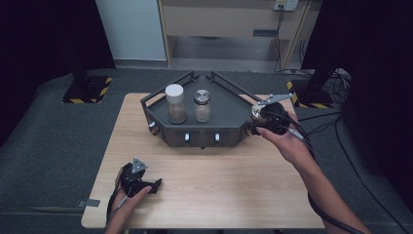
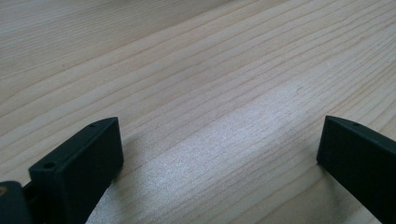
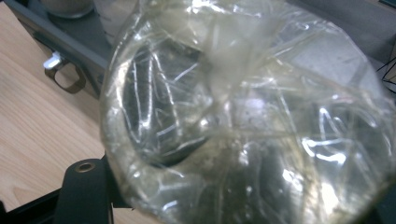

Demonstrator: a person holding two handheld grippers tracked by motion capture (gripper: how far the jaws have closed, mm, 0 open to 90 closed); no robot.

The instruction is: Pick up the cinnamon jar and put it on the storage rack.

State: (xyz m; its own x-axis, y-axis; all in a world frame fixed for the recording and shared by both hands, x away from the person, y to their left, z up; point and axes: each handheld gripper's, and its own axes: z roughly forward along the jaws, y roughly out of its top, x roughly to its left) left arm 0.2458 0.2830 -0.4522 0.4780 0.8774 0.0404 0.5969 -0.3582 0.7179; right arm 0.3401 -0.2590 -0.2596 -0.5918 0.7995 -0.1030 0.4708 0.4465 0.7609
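Glass jar (image 3: 243, 116) sits pinched in the right gripper (image 1: 258, 117) at the right corner of the dark tray (image 1: 229, 124), apparently bound for a place beside the two jars (image 1: 187, 105) there; next it needs setting down upright. Left gripper (image 1: 148, 185) rests spread on the desk (image 2: 196, 70); its own view gives bare wood grain

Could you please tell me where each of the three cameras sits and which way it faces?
High view: above the person's side, facing forward and down on the light wooden table and dark grey angular metal tray; both forearms, left gripper and right gripper show.
Left gripper view: rides the left gripper, looking down at bare tabletop; its black jaws stand wide apart.
Right gripper view: rides the right gripper, close behind the held crinkled clear plastic-wrapped jar; one black jaw shows.
Shared: high and right gripper views both show tray, table and jar.
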